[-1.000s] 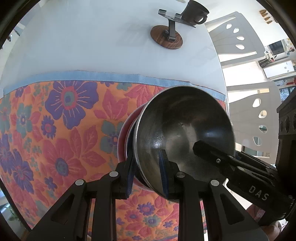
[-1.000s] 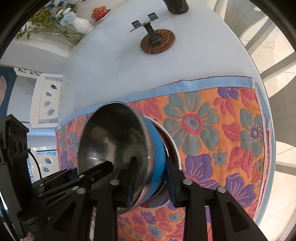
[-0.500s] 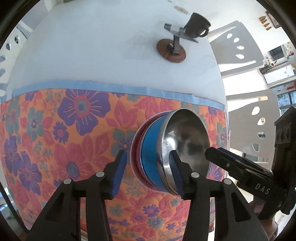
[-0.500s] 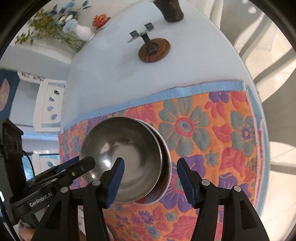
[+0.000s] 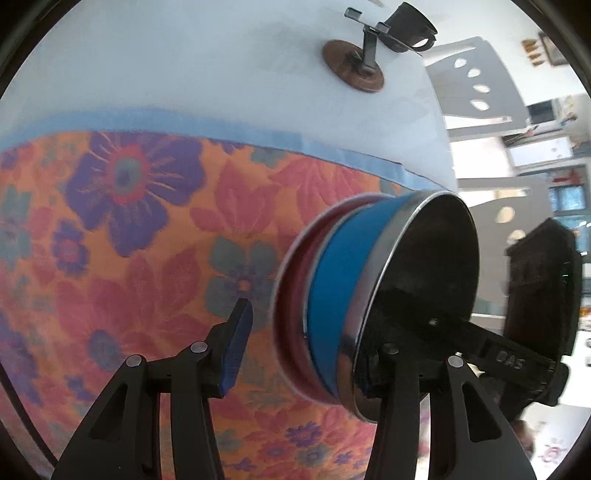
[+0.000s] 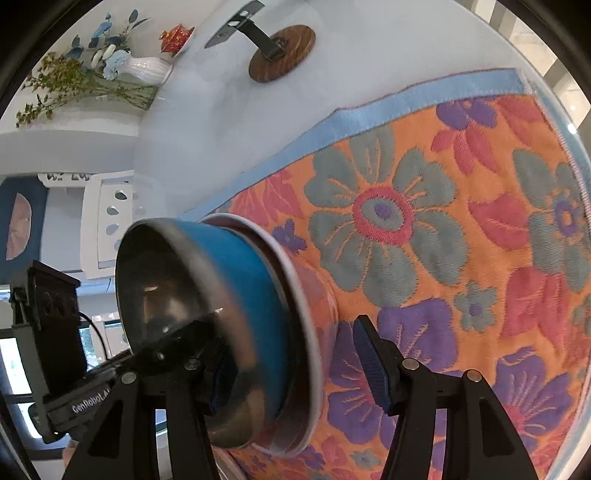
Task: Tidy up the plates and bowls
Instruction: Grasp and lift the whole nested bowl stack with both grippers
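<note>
A blue bowl with a steel inside sits nested in a red bowl on the floral placemat. It also shows in the right wrist view, with the red bowl under it. My left gripper is open, its jaws straddling the stack's rim with one finger inside the bowl. My right gripper is open and straddles the rim from the opposite side. Each gripper shows in the other's view.
A black stand on a round wooden base and a dark cup stand on the white table beyond the placemat. A vase of flowers and a small red dish are at the far left. White chairs stand around the table.
Both grippers opened from their grip on the bowl stack one second ago, and the stack came down onto the placemat. Both have since dropped lower and closer, staying open astride the rim.
</note>
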Demonstrator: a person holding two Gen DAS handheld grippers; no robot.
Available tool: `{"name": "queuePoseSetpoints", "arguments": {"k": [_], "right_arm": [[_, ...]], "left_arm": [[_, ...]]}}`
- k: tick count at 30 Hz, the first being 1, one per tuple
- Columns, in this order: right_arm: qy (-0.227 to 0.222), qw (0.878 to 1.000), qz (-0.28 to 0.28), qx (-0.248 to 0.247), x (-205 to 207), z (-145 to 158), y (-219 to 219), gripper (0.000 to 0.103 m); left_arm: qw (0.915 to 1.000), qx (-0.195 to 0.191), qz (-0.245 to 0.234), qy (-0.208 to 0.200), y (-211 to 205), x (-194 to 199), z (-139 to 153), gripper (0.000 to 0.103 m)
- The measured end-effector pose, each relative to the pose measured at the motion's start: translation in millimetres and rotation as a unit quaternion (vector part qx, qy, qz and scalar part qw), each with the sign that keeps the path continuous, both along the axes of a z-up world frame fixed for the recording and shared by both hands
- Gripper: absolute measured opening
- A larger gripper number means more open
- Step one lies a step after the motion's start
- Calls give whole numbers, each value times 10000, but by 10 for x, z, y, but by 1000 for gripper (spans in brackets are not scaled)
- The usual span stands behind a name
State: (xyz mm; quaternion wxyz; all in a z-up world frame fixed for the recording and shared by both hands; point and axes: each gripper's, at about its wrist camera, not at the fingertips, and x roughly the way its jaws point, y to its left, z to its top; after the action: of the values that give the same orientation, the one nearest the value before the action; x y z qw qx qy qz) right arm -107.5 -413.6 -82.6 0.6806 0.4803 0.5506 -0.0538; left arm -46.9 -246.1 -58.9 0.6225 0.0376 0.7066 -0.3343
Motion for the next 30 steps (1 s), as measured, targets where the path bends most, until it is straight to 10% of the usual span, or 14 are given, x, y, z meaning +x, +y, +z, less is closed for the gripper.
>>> {"name": "queuePoseSetpoints", "arguments": {"k": [30], "right_arm": [[-608,9963,510,-331,172,307,489,52]], "left_arm": [[9970,-76,-70,-769,277,-169,365,45]]}}
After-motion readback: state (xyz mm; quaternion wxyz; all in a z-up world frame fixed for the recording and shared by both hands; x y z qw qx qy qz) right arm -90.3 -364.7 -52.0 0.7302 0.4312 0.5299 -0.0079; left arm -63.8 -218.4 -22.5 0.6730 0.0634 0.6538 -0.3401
